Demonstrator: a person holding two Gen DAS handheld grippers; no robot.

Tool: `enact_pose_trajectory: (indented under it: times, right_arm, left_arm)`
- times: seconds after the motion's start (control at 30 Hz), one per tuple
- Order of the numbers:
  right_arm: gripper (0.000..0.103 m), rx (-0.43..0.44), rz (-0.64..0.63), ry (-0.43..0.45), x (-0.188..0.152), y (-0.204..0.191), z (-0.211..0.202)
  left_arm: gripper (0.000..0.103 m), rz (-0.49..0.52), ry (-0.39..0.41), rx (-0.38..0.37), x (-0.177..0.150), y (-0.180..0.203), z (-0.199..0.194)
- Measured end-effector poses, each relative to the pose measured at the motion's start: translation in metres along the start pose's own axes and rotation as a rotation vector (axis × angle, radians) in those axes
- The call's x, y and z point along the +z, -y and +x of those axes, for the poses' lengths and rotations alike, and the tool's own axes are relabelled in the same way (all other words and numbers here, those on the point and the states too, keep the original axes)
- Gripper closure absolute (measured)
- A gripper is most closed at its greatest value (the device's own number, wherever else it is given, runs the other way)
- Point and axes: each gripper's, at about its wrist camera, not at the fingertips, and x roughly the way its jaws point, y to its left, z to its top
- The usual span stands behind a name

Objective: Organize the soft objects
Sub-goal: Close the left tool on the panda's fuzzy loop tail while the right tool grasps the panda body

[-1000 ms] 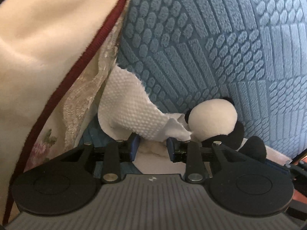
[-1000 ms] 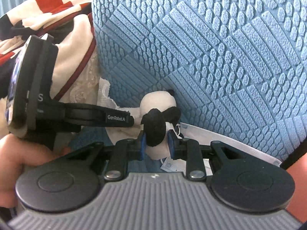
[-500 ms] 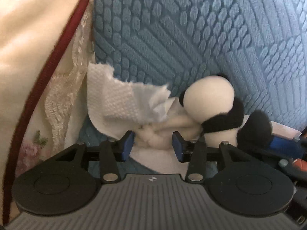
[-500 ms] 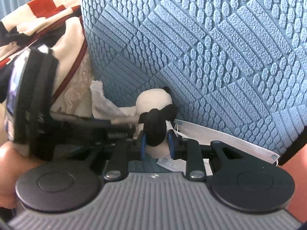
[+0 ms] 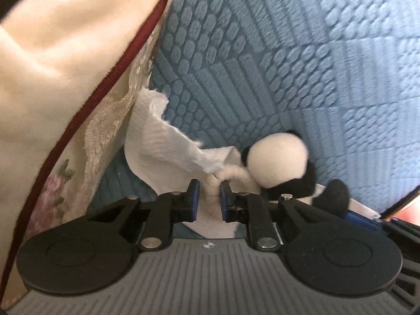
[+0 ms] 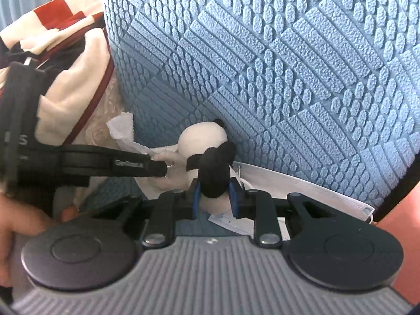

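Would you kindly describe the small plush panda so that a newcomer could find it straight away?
Start at the big blue textured cushion. At its foot, beside a torn white paper towel, sits the plush panda. It is the only black-and-white thing there, with a round white head and black limbs.

Left gripper (image 5: 209, 197) angled downward, jaws just closed further, blue pads (image 5: 193, 199) pinching a white limb of the panda plush (image 5: 278, 162). Right gripper (image 6: 214, 197) just beside it on the right, also tilted down, clamped on the plush's black limb. Bare hand (image 6: 15, 225) at near left, wrapped around the left gripper's body.
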Motion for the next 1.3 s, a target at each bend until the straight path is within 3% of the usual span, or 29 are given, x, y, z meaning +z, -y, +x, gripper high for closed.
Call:
enact_pose_trajectory:
  times: [0.53,0.6,0.73,0.8,1.13,1.3]
  right_arm:
    - [0.084,-0.018,0.033,0.018,-0.009,-0.015,-0.058]
    - [0.086,-0.027,0.025,0.024,-0.014,-0.018,-0.066]
    - [0.099,-0.033,0.028,0.034,-0.024,-0.026,-0.082]
    - [0.099,-0.034,0.021,0.035,-0.03,-0.031,-0.089]
    - [0.097,-0.046,0.104,0.023,-0.054,-0.027,-0.104]
    - [0.096,0.019,0.143,0.011,-0.056,-0.028,-0.089]
  left_arm:
    - [0.083,-0.007,0.003,-0.071,-0.034,0.007,-0.11]
    - [0.083,-0.014,0.003,-0.077,-0.042,-0.01,-0.129]
    - [0.083,-0.012,0.003,-0.095,-0.051,-0.021,-0.15]
    - [0.083,-0.003,0.001,-0.101,-0.057,-0.021,-0.159]
    - [0.083,0.011,-0.005,-0.101,-0.093,-0.029,-0.145]
    - [0.083,0.01,0.001,-0.045,-0.092,-0.031,-0.13]
